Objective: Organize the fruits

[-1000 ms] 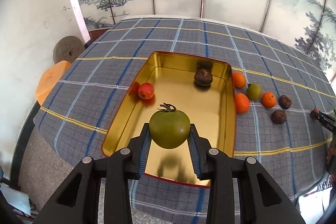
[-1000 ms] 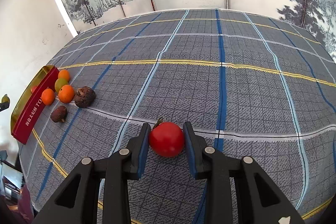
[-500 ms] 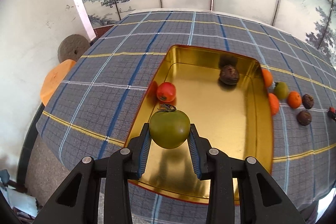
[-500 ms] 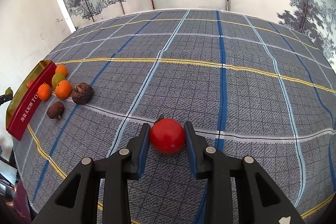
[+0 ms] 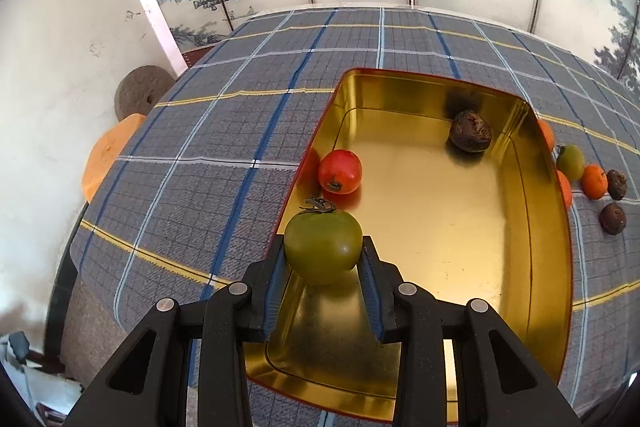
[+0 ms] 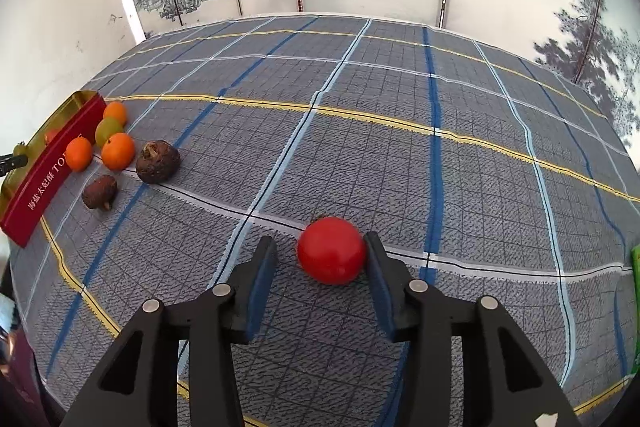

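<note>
My left gripper (image 5: 322,251) is shut on a green tomato (image 5: 322,246) and hangs over the near left wall of a gold tin tray (image 5: 532,239). Inside the tray lie a red tomato (image 5: 340,171) and a dark brown fruit (image 5: 470,136). In the right wrist view my right gripper (image 6: 320,259) is opening. A red tomato (image 6: 331,256) rests on the plaid cloth between its jaws. It leans on the right pad, and a gap shows at the left pad.
Oranges (image 6: 117,151), a green fruit (image 6: 108,129) and two brown fruits (image 6: 157,162) lie on the cloth beside the tray's red outer wall (image 6: 44,187). The table edge drops off at the left, with an orange stool (image 5: 106,155) and a stone disc (image 5: 140,97) below.
The left gripper has carried the green tomato left and down, toward the tray's near left wall. The right jaws have spread and the red tomato now sits loose against the right pad.
</note>
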`<state>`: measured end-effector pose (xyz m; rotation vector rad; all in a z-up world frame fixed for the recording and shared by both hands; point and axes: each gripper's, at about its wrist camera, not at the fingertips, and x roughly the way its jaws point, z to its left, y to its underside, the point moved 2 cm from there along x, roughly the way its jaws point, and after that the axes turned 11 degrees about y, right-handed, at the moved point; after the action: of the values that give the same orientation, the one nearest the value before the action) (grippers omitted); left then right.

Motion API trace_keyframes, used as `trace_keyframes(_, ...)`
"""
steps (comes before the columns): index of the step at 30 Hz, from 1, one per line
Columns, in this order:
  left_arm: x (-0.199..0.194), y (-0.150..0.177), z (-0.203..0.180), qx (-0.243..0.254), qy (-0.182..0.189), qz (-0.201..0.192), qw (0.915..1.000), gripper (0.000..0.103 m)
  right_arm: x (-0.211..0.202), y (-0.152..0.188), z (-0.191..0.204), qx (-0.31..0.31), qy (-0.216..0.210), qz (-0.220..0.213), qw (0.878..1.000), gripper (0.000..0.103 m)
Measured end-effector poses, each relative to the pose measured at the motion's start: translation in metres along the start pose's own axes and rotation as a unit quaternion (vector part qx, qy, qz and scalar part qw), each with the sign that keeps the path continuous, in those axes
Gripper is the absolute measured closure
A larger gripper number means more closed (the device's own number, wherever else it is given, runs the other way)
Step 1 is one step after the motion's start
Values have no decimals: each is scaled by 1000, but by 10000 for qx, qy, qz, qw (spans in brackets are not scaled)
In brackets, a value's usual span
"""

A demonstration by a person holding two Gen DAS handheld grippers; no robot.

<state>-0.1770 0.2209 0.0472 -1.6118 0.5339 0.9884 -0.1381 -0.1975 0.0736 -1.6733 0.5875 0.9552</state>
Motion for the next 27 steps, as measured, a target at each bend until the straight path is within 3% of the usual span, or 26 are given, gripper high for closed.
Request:
trace_keyframes(13, -1, 1, 0, 117, 88, 18, 9999, 59, -2, 0, -1, 70, -103, -16, 9999, 60)
trace_keyframes(22, -56, 7, -14, -129, 558, -474, 9972, 42, -10, 12, -14, 474, -276, -14, 9985, 60)
trace_keyframes(27, -79, 21, -38, 114, 695, -571, 9959, 41, -9, 11, -9, 366, -206, 7, 9991, 58)
